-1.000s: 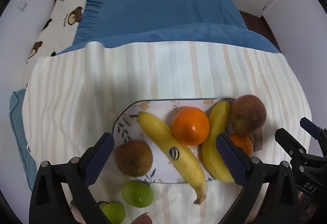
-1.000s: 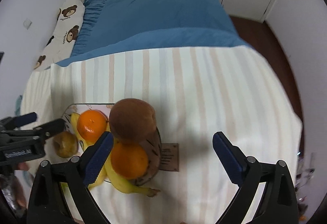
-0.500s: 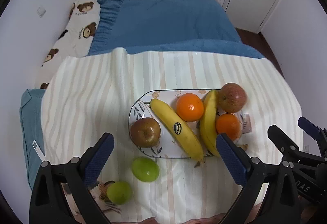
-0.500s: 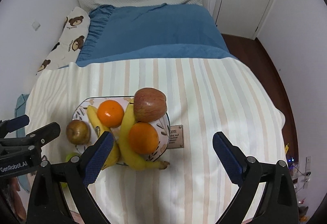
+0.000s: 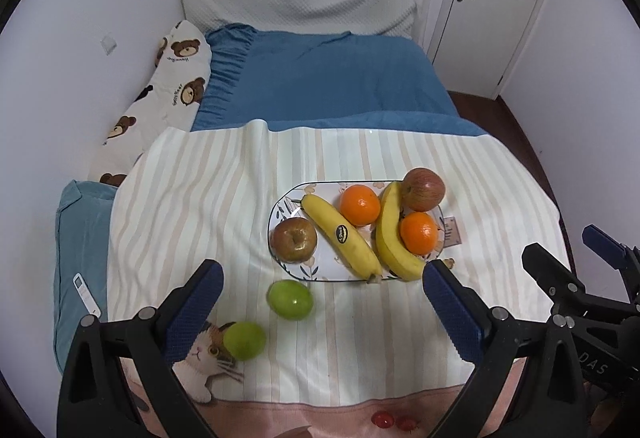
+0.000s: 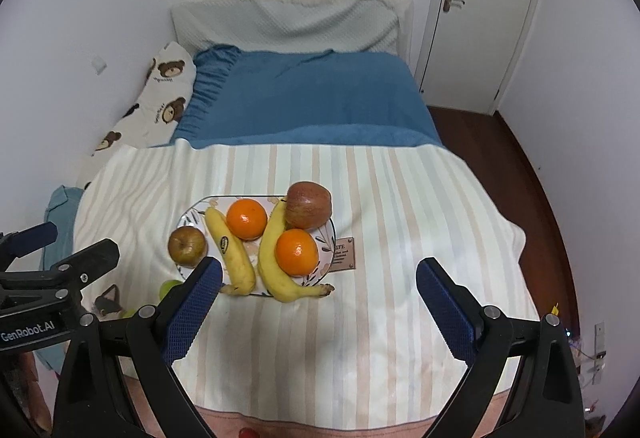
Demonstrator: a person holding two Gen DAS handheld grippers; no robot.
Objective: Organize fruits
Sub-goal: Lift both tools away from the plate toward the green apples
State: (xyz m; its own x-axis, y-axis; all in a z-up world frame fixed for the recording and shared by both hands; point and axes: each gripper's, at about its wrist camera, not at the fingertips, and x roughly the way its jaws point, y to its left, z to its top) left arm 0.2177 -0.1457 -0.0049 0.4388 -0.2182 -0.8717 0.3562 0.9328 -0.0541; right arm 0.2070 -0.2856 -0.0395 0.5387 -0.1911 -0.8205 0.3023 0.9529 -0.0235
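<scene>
Left wrist view, left claw (image 5: 320, 312) spread, green apple (image 5: 289, 299) between fingers, plate (image 5: 280, 216) beyond.

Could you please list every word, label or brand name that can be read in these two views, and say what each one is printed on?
"GenRobot.AI": on the left gripper body, right wrist view.
"DAS": on the right gripper body, left wrist view; the rest is cut off.
"IFE": top line of the brown tag beside the plate; smaller lines unreadable.
Sticker on the banana: too small to read.
Lettering on the bear pillow: too blurred to read.
</scene>
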